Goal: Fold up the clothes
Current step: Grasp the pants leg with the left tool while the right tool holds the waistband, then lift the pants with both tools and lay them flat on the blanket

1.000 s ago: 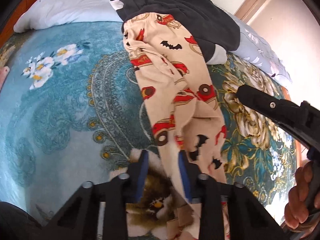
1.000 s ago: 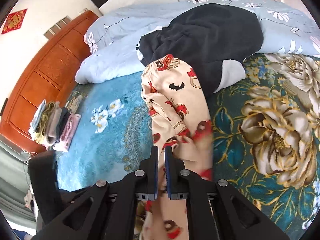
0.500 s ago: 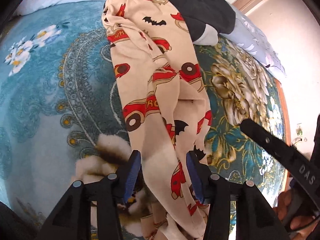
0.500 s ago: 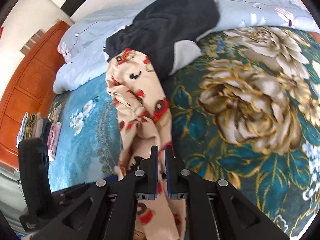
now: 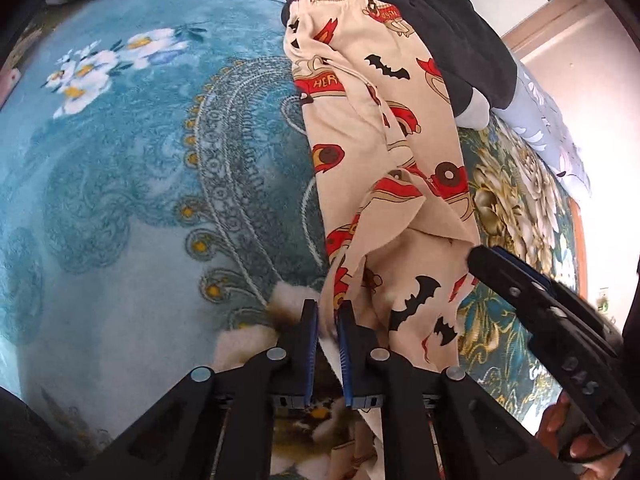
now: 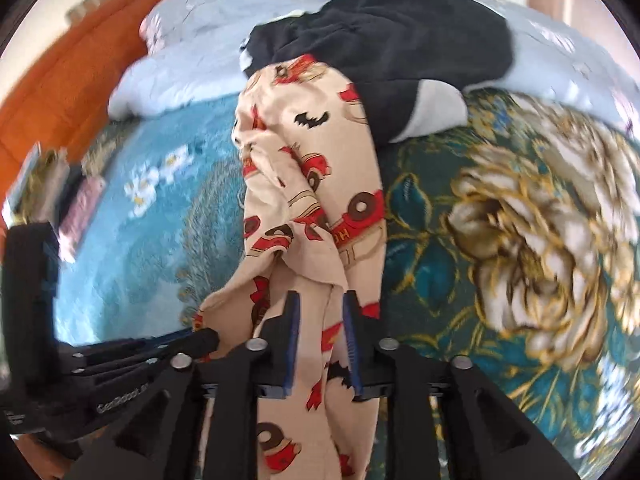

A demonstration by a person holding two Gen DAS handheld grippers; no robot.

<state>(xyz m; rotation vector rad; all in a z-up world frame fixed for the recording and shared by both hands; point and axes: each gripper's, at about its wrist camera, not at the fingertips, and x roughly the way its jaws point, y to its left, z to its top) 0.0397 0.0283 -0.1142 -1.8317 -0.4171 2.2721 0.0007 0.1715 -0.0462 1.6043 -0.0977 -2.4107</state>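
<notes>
Folded stack point(image 6: 52, 188) motion-blurred, unreadable

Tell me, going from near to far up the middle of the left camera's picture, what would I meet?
Left gripper, its jaws closed on the cloth → cream pyjama trousers with red cars and bats → black garment lying over their far end.

"HER" on red banner print of cream patterned cotton trousers point(image 5: 384, 152); "GenRobot" on black plastic left gripper point(image 6: 120, 396).
</notes>
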